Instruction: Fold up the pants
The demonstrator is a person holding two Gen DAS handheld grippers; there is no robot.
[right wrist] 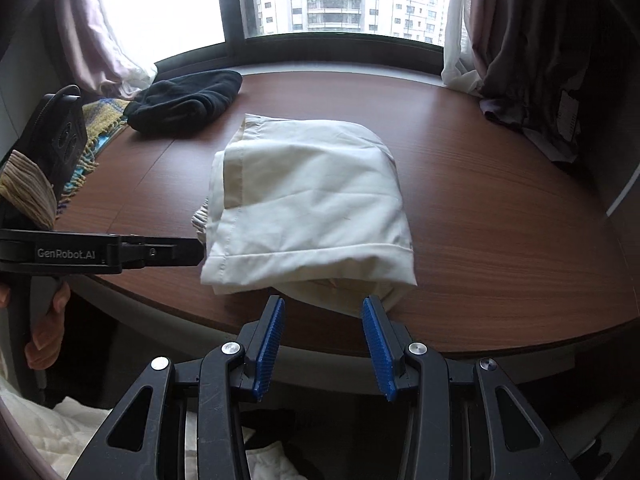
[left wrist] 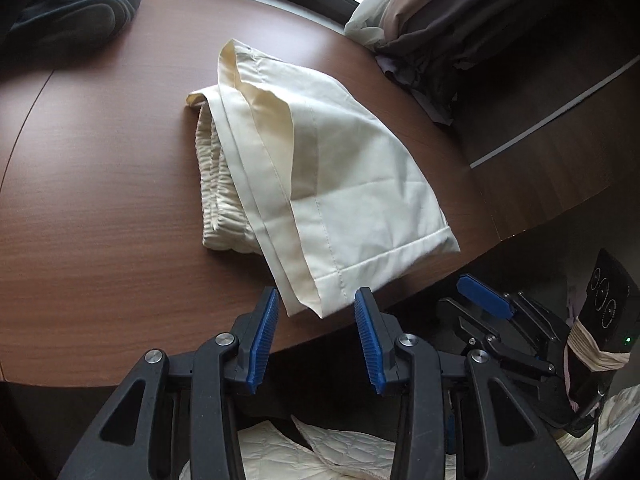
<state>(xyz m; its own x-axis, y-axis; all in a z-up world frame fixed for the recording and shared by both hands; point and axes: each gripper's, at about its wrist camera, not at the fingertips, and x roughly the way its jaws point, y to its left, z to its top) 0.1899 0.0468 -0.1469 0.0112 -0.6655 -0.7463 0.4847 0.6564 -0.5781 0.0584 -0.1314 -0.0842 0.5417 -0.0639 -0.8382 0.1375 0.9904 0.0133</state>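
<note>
We find the cream pants (left wrist: 320, 168) lying folded into a compact stack on the brown counter (left wrist: 100, 184), near its front edge. The gathered waistband (left wrist: 218, 196) shows at one side, tucked under the upper layers. The hemmed leg ends (left wrist: 348, 276) lie on top at the near side, and one corner overhangs the counter edge slightly.

We judge the fabric to be thin, light woven cloth: soft, with no stiffness of its own, and easily creased. It will drape and sag wherever it is unsupported. The layers look free to slide over one another, so a grip on the top layer alone will probably peel the stack open. The stitched hem and the elastic waistband are the thickest, firmest parts and offer the best purchase. We recommend pinching through all layers at the near hem corners, one tool per corner, and keeping both at equal height during any lift.

The left tool (left wrist: 316, 300) stands with its blue pads apart, just short of the overhanging hem corner; nothing is between the pads. The right tool (right wrist: 324, 308) is likewise parted and empty, just before the near edge of the pants. In the right wrist view, the left tool's side reaches in level with the stack's left corner.

A dark garment (right wrist: 188, 100) lies well apart at the back.
</note>
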